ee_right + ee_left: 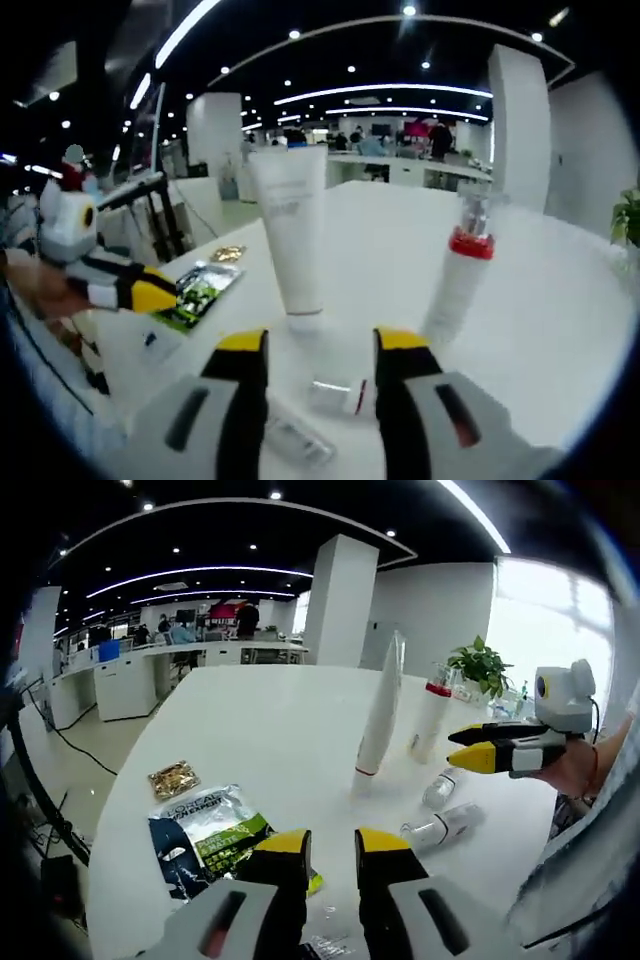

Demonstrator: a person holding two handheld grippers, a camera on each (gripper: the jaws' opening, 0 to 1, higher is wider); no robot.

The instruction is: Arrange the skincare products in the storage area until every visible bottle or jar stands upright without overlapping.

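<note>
White tube [292, 232] stands upright on its cap, wide crimped end up. Landmark. Bottle [461, 268] with red collar and clear cap stands upright just beside the tube, apart from it. Two small clear bottles lie on their sides near the tube's foot: vial [438, 788] nearer the bottle, second vial [442, 828], red-banded, beyond it. All separate, none overlapping.
</note>
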